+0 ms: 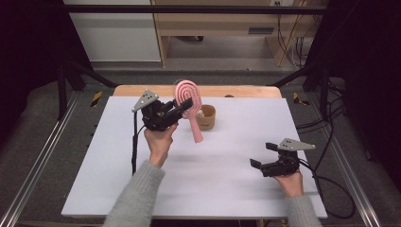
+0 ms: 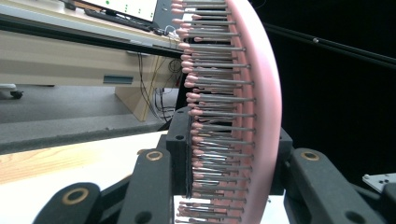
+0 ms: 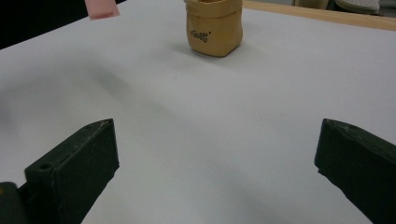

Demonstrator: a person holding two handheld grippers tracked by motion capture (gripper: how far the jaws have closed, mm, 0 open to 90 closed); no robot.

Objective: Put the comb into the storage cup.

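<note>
the left gripper has the pink brush off the table, jaws pinched on its head, handle hanging down beside the tan pot. looks like the brush is meant for that pot, so the drop is left. the right gripper waits low, jaws spread, empty. the left gripper view shows the bristles side-on; the right gripper view shows the pot's label.

Left gripper grips the pink hairbrush aloft beside the tan pot; right gripper hovers agape.
</note>
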